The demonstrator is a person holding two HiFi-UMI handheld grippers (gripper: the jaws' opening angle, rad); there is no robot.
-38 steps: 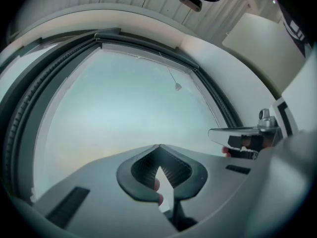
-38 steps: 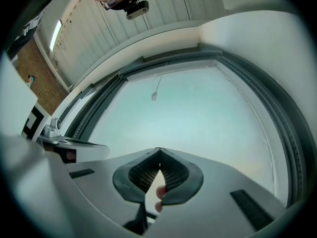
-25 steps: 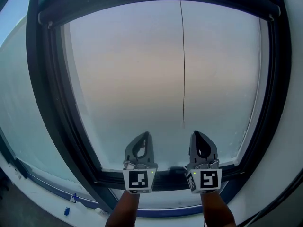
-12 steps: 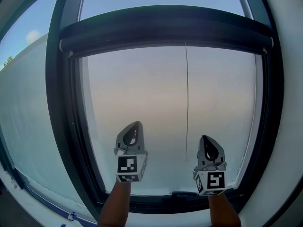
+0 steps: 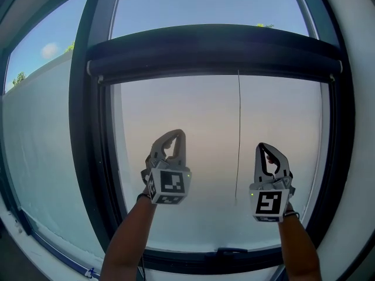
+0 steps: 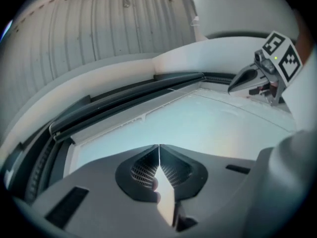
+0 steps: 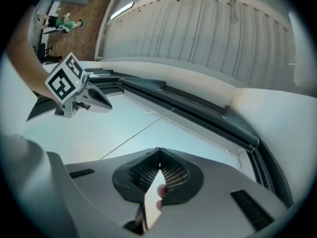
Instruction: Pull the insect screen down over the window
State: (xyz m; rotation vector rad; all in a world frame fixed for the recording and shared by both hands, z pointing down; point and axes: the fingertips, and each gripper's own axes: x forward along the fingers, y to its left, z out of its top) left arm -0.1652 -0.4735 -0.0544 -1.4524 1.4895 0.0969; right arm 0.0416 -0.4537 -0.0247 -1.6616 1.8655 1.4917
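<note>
**Open up before taking hold**

The left gripper (image 5: 176, 133) and the right gripper (image 5: 264, 147) both have their fingers pressed together, with nothing between them. The screen seems rolled up inside the dark bar (image 5: 211, 50) across the top of the window (image 5: 82, 157). A thin cord (image 5: 238, 139) hangs from the bar, just beside the right gripper. Open the fingers first, grip firmly, then draw straight down, evenly.

Roller bar (image 5: 214, 54) overhead, thin cord (image 5: 238, 133) hanging, frame (image 5: 88, 157) either side
</note>
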